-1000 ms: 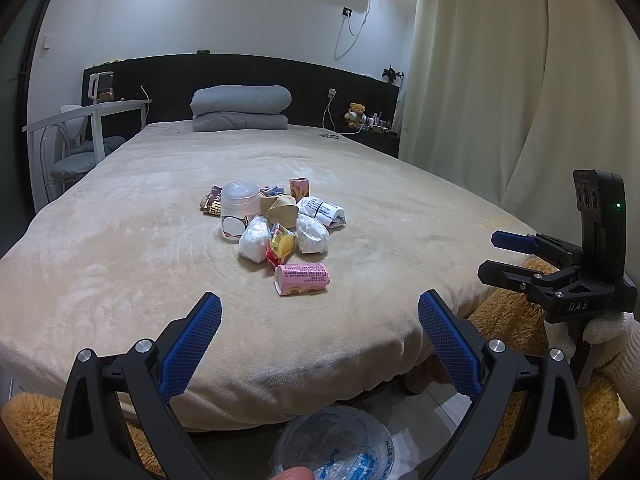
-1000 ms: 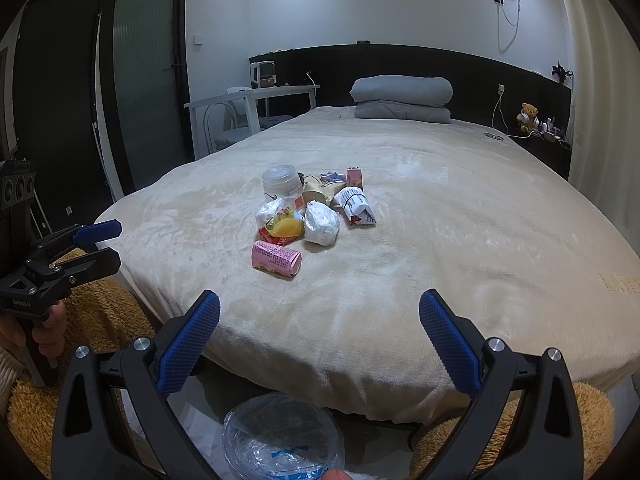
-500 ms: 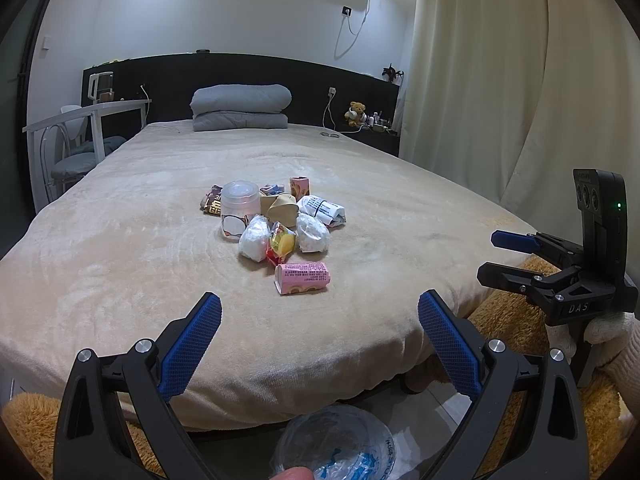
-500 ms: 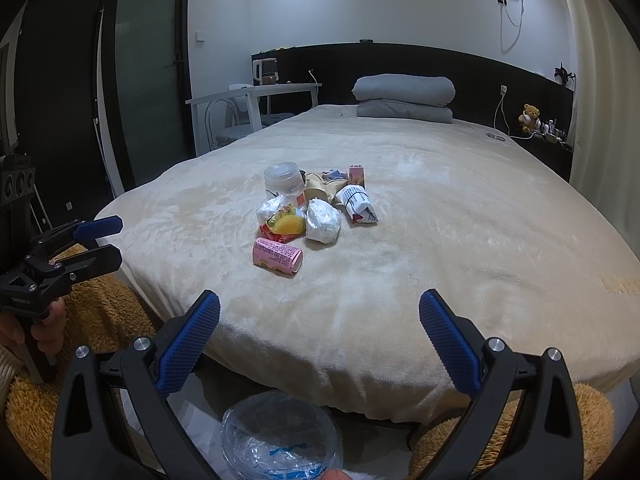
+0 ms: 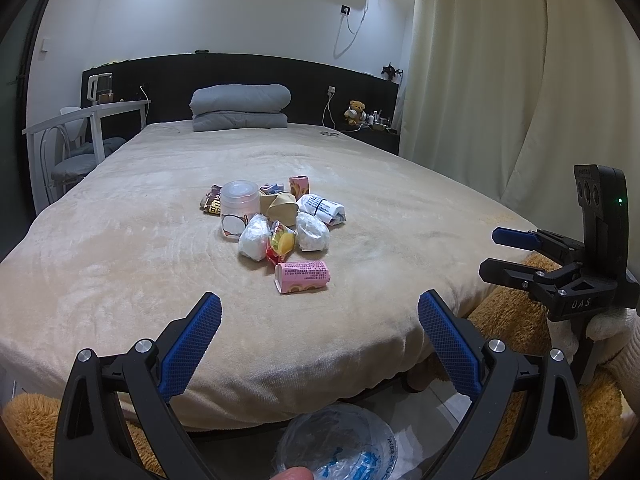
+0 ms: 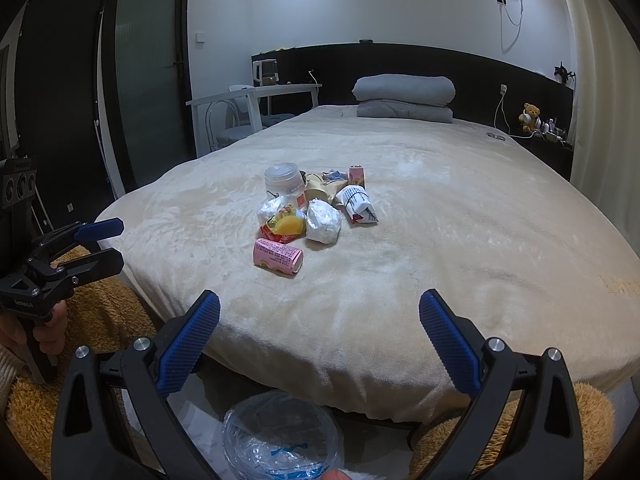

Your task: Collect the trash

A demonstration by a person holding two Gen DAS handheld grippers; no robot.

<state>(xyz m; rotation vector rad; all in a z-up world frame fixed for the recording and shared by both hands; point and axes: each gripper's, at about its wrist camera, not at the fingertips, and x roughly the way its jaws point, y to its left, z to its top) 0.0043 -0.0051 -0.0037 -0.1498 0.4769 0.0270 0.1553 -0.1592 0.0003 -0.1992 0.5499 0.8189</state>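
Left gripper (image 5: 320, 324): blue-padded jaws spread wide, empty; short of the bed edge
Right gripper (image 6: 319, 322): spread, empty
Trash: pink paper carton (image 5: 302, 277) lying nearest, before clustered wrappers mid-bed
Surroundings: beige plush blanket (image 5: 120, 248); clear plastic-lined bin (image 6: 280, 436) below

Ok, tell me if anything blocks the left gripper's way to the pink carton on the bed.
Nothing visible does. The left gripper is open, short of the bed's near edge, and only bare blanket lies between it and the pink carton, the nearest piece of the trash pile.
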